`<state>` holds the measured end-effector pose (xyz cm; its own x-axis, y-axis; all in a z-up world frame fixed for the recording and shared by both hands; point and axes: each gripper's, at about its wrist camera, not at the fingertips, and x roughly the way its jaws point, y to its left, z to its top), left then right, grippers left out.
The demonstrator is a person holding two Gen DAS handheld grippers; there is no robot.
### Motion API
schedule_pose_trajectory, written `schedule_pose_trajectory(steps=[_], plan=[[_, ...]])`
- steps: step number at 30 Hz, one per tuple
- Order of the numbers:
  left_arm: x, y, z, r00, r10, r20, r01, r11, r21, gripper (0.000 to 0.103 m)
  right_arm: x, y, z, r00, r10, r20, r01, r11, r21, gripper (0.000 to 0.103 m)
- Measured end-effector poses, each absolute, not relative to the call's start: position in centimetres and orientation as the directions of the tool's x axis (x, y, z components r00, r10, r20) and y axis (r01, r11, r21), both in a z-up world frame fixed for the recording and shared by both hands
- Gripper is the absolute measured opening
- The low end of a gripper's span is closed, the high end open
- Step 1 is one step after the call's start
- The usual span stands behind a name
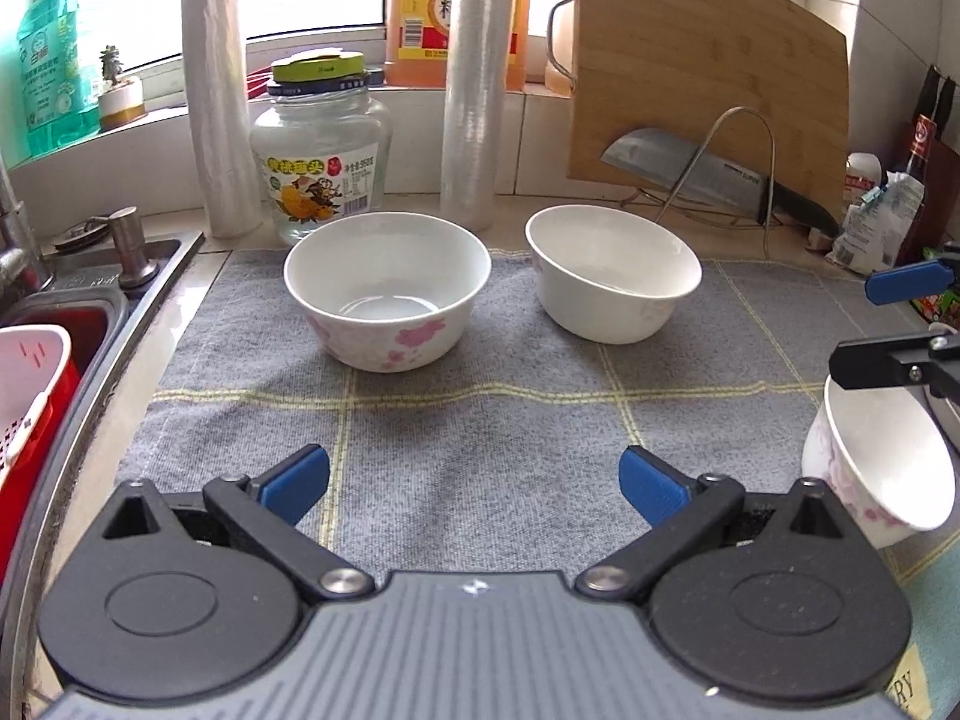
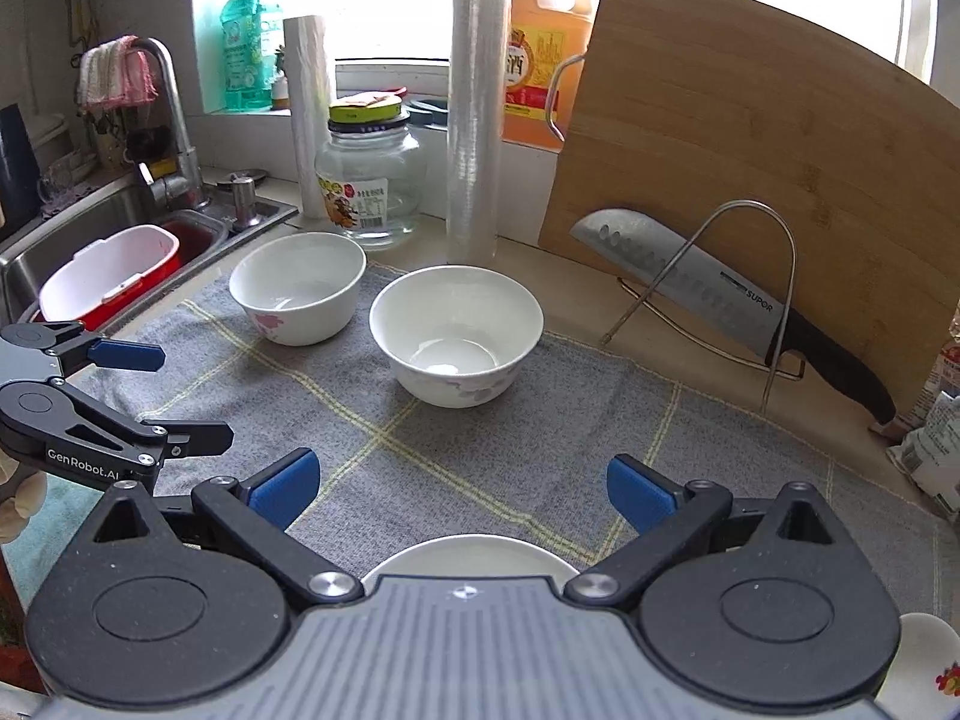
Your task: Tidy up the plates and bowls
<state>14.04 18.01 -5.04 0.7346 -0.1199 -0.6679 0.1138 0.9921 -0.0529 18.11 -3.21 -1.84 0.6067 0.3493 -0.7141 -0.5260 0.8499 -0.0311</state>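
Standing upright and apart on the grey checked cloth [image 1: 480,420] spread over the desk, the pink-flowered bowl [image 1: 387,288] and the plain white bowl [image 1: 612,273] are judged stiff, glazed, slippery and breakable, best taken by the rim with one pad inside and one outside. The left tongs [image 1: 474,483] are held wide and empty, and so are the right tongs [image 2: 459,489], beneath which the rim of a white plate [image 2: 474,555] is seen. A sink [image 2: 90,222] lies at the left, and a cutting board [image 2: 750,180] and knife [image 2: 690,282] are propped behind.
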Motion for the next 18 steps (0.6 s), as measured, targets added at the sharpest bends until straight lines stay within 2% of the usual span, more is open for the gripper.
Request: schedule_pose_trajectory(steps=[10,18], plan=[[16.3,15.7,-5.7,0.735,-0.222,-0.641,0.280,0.960,-0.012,0.102,19.4,-1.6,-2.7,0.608,0.262,-0.749,-0.492,0.865,-0.096,0.103],[17.6,13.1,-6.2,0.731,-0.264,-0.629,0.347,0.938,0.009,0.102,21.5,-1.1,-3.1,0.594,0.260,-0.761,-0.516,0.849,-0.112,0.103]])
